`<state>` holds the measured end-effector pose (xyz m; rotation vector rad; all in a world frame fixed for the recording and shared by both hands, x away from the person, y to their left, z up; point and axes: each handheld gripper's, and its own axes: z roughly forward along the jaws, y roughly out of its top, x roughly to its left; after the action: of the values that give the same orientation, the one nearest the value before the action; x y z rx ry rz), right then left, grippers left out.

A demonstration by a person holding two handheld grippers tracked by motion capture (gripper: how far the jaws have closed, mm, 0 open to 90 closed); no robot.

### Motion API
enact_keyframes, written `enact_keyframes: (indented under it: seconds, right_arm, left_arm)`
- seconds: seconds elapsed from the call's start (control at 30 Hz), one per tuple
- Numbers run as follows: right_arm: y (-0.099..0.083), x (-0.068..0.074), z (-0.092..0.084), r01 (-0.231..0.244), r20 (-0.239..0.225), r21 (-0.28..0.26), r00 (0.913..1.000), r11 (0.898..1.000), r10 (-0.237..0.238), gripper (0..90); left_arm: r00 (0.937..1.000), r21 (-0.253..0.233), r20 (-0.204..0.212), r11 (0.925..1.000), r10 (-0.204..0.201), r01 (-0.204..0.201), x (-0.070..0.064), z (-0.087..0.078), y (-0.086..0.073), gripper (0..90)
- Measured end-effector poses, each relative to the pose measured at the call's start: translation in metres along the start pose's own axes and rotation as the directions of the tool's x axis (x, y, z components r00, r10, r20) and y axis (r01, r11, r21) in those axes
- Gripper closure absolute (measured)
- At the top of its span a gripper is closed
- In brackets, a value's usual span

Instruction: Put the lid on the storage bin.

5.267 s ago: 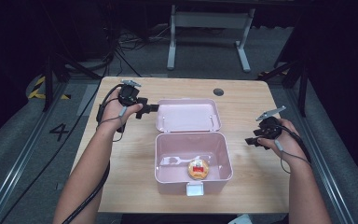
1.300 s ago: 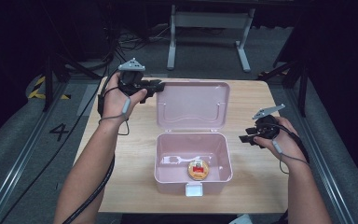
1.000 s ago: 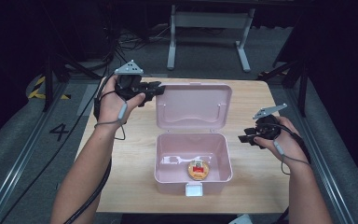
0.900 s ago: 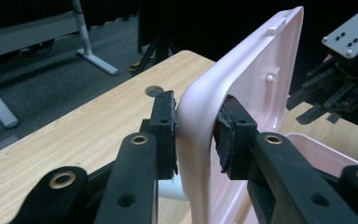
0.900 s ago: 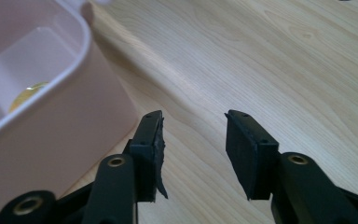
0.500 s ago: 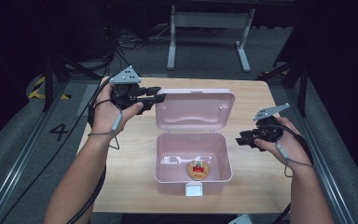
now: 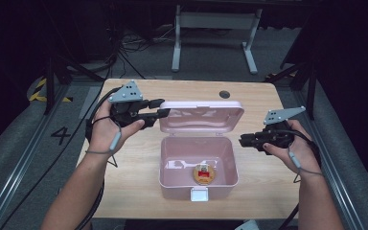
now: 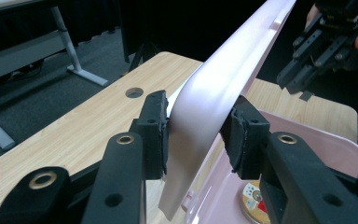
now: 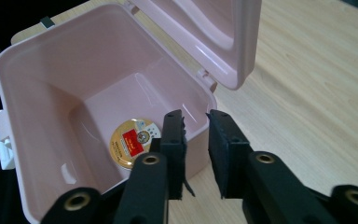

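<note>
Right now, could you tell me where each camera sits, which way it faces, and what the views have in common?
High view: above the person's side, facing forward and down at the table; both forearms, left gripper and right gripper show.
Left gripper view: on that gripper, facing along its jaws, which have just been opening around the lid.
Right gripper view: on that gripper, facing into the pink box; its jaws have just been closing, nothing between.
All three share the round tin.
</note>
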<state>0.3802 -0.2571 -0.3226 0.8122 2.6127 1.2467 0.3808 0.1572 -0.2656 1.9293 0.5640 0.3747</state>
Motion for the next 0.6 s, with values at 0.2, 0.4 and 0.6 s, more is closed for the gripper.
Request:
enact_keyframes:
  seconds: [0.2,0.4,0.6]
  right_arm:
    - [0.002,0.004,-0.001,0.025,-0.031,-0.006,0.9992,1.000,-0.025,83.2]
    - [0.007,0.015,-0.004,0.058,-0.064,-0.030,0.9962,0.998,-0.060,86.8]
    - [0.012,0.025,-0.008,0.074,-0.083,-0.069,0.9934,0.995,-0.079,89.5]
  left_arm:
    - [0.9999,0.015,-0.005,0.9998,0.009,-0.009,-0.006,-0.004,-0.006,64.1]
    - [0.9999,0.024,-0.004,0.9996,0.016,-0.015,-0.011,-0.007,-0.013,64.6]
    - [0.9999,0.034,0.004,0.9993,0.012,-0.012,-0.014,-0.009,-0.019,65.5]
